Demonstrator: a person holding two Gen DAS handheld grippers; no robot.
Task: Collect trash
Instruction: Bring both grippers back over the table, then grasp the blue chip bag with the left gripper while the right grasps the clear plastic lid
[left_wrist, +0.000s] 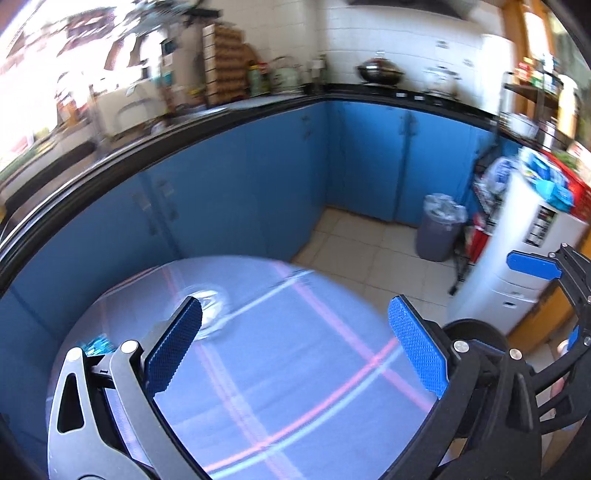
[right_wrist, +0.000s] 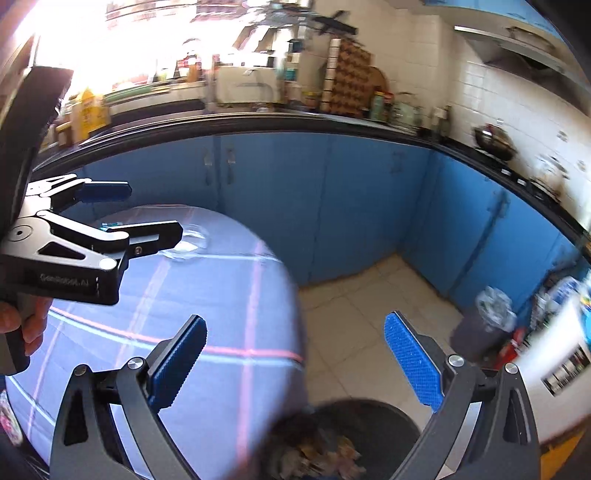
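A: Item, right gripper: jaws spread, nothing between; hangs above the black bin, likely for dropping.

B: Item, left gripper: spread, empty; aimed at clear wrapper lying on the table; probably next.

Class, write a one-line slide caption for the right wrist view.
Open right gripper above a black bin of trash beside the checked table.
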